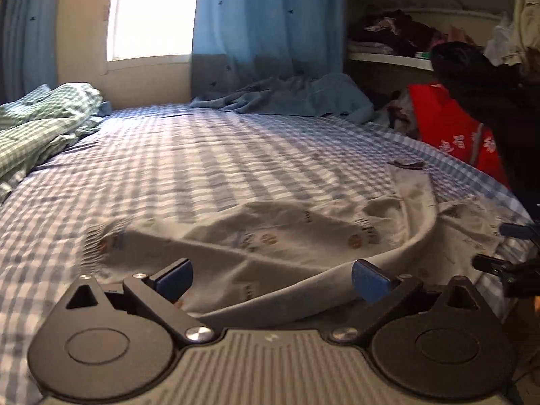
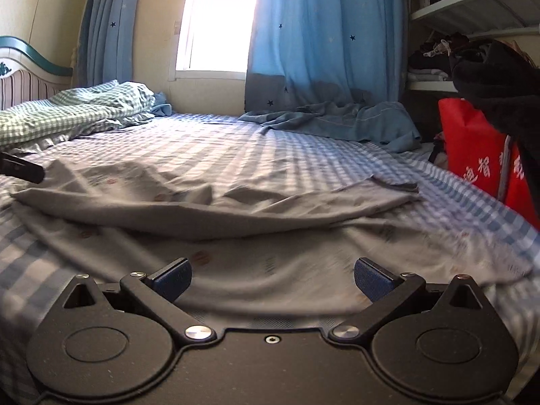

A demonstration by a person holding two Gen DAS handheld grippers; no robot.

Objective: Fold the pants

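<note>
I found the grey printed pants lying rumpled on the blue checked bed sheet, near the front edge of the bed, one leg folded across the other toward the right. My left gripper stood with its jaws wide apart just above the cloth, the pads pressing on nothing. My right gripper likewise had its jaws fully apart over the near part of the pants, gripping nothing. A green checked quilt lay bunched at the far left, and a blue cloth lay crumpled at the far side below the blue curtain. A red bag stood at the right, beside the bed.
</note>
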